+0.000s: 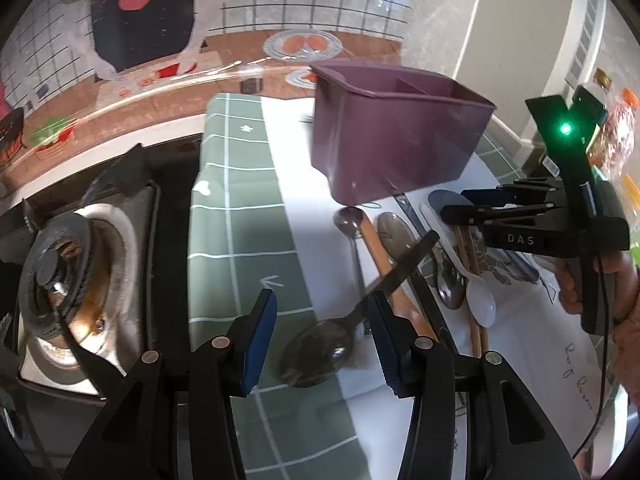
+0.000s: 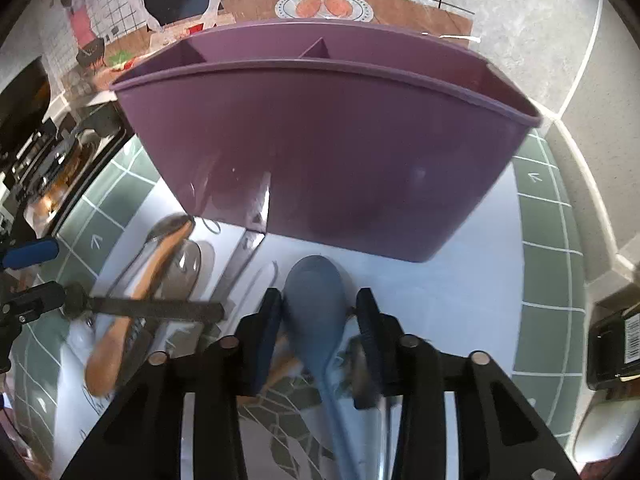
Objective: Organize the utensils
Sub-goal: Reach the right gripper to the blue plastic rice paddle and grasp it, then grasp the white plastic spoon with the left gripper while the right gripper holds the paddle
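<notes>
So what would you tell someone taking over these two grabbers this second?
Left gripper: open, a dark spoon between its fingers, blurred, not clamped.
Right gripper: fingers on either side of the blue spoon; I cannot tell if it is gripped.
Purple caddy: upright on the mat, nothing sticking out of it.
Left to do: everything. The wooden spoon, white spoon and metal spoons lie in front of the caddy.

Blue spoon [image 2: 316,292] handle blurred, cropped
</notes>
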